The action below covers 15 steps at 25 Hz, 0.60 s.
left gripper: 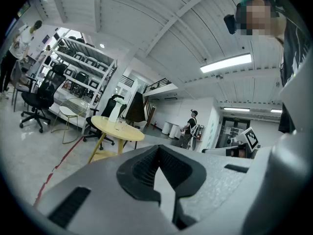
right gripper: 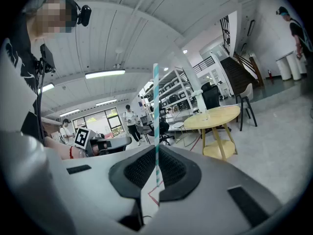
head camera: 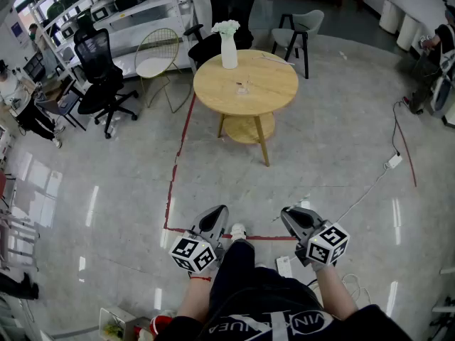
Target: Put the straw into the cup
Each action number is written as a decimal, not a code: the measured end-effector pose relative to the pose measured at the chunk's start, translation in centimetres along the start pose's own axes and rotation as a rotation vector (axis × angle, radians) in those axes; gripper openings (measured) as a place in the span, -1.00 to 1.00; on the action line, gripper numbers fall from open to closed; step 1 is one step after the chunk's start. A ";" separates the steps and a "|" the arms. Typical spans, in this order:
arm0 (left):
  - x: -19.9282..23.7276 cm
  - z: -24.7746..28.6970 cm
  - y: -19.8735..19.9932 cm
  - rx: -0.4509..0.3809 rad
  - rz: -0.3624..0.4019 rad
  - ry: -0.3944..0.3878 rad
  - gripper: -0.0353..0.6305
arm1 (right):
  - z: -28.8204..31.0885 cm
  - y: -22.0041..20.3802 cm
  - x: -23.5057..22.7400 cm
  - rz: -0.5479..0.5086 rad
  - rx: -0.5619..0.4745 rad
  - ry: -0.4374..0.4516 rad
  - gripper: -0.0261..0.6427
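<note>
Pale polished floor (head camera: pixel 106 190), red tape line (head camera: pixel 173 183) across it. Round wooden table (head camera: pixel 274 91) well ahead of the person, white vase (head camera: pixel 228 48) with white flowers at its far edge.

Both grippers held low, side by side in front of the body, noses toward the table. Left gripper (head camera: pixel 216 217): jaws together, nothing between them. Right gripper (head camera: pixel 289 216): clamped on the straw (right gripper: pixel 156 111).

Straw: long axis upright, crosswise to the jaws. Most of its length rises above the pads; a short end shows below. Thin, straight, teal-and-white stripes.

Small clear cup (head camera: pixel 243 86) near table centre, well apart from the straw.
</note>
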State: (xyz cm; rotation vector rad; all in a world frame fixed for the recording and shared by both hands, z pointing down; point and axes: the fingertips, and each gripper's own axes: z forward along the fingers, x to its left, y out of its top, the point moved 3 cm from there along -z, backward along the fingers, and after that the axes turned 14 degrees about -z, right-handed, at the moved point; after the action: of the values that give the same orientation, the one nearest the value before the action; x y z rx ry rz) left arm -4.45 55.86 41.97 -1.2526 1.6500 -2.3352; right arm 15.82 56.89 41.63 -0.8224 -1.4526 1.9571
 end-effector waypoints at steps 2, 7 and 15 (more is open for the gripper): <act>1.0 1.2 0.4 0.004 -0.002 0.000 -0.88 | 1.2 0.1 -1.0 0.002 0.001 -0.005 -0.87; 3.3 4.7 2.2 0.018 -0.002 -0.009 -0.88 | 4.3 1.2 -3.8 -0.002 0.006 -0.005 -0.87; 7.0 11.0 6.6 0.030 -0.001 -0.048 -0.88 | 10.4 4.0 -8.4 -0.011 0.004 -0.008 -0.87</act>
State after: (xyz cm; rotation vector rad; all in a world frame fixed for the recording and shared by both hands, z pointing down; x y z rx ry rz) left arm -5.14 41.23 42.14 -1.2937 1.5944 -2.3030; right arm 13.19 43.18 41.34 -0.8043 -1.4546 1.9569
